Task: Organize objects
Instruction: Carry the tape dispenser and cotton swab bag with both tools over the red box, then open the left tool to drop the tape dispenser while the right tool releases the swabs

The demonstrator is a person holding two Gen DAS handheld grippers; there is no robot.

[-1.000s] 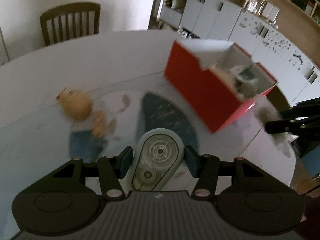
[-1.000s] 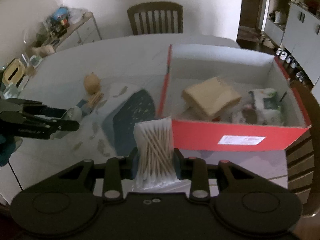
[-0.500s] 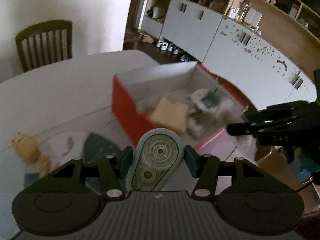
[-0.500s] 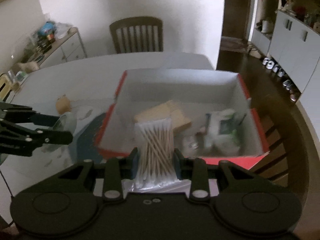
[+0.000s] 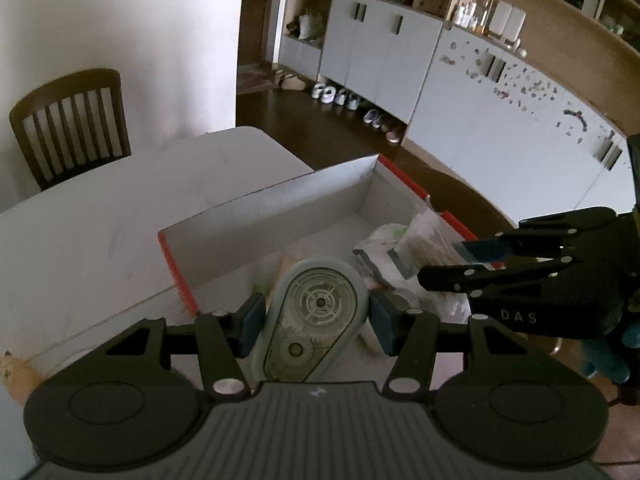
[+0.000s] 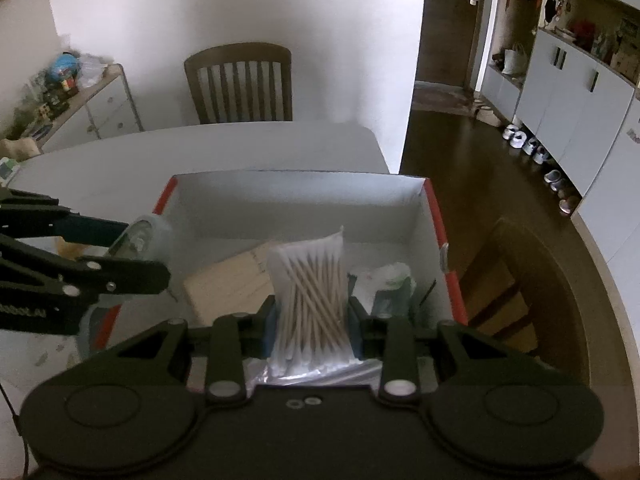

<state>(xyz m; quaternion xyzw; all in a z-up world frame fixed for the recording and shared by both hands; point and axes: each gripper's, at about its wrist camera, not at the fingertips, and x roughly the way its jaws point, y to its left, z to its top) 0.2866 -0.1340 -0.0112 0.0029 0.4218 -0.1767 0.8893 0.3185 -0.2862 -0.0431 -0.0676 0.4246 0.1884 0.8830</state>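
Observation:
My left gripper (image 5: 316,318) is shut on a pale green correction-tape dispenser (image 5: 316,304) and hangs over the near left part of a red box with white inner walls (image 5: 280,208). My right gripper (image 6: 314,318) is shut on a clear bag of cotton swabs (image 6: 308,280) above the middle of the box (image 6: 304,188). In the right wrist view the left gripper (image 6: 132,260) comes in from the left with the dispenser (image 6: 146,238). Inside the box lie a tan block (image 6: 228,280) and a white and green packet (image 6: 388,280). The left wrist view shows the right gripper (image 5: 472,264) with its bag (image 5: 424,236).
The box stands near the right end of a white table (image 6: 240,148). A wooden chair (image 6: 240,84) stands at the far side and another (image 6: 504,280) at the right end. A tan toy (image 5: 12,372) lies on the table, left of the box. White cabinets (image 5: 380,60) line the far wall.
Both grippers have travelled from the table in front of the box to above it, each keeping its object. The toy and blue mat have slid out of the left view.

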